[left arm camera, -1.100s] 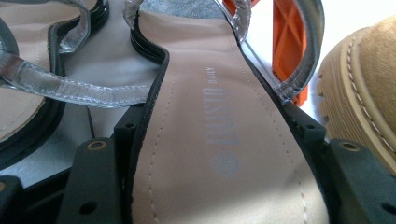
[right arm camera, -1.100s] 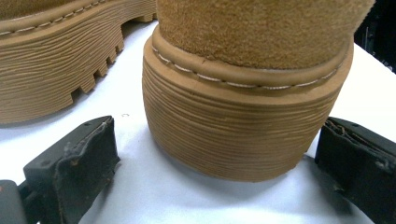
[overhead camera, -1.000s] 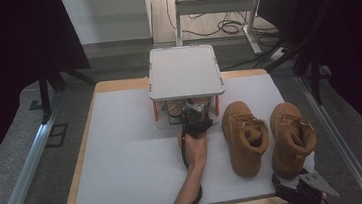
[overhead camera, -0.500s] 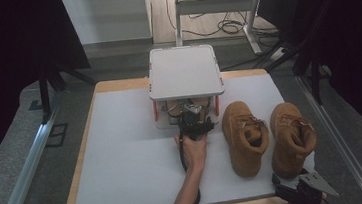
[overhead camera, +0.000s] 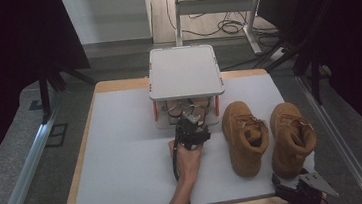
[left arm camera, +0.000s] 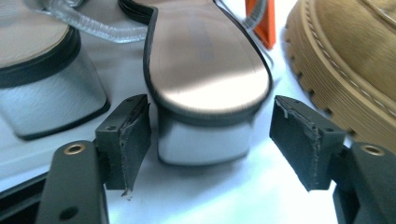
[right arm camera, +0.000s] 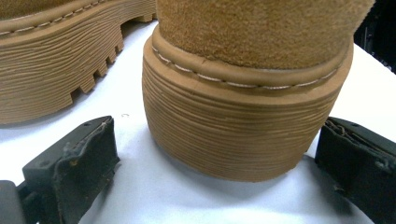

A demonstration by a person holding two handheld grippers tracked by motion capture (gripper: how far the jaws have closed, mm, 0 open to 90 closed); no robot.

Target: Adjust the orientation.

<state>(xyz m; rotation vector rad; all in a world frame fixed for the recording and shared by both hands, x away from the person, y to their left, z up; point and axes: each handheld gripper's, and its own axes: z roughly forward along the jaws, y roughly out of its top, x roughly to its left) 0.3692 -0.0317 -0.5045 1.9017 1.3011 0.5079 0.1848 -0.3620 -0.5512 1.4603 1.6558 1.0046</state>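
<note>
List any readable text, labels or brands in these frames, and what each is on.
None readable.
Sandal insole: a faint mark, too blurred to read.
Boots: no label or logo visible.
Rack: blank top.

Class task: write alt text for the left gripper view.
The left gripper stands open around the silver block heel of a sandal, pads clear of it. A second sandal lies left, a tan boot right.

A lab: dark curtains (overhead camera: 9,58), floor cables (overhead camera: 222,26), metal framing (overhead camera: 24,167).
</note>
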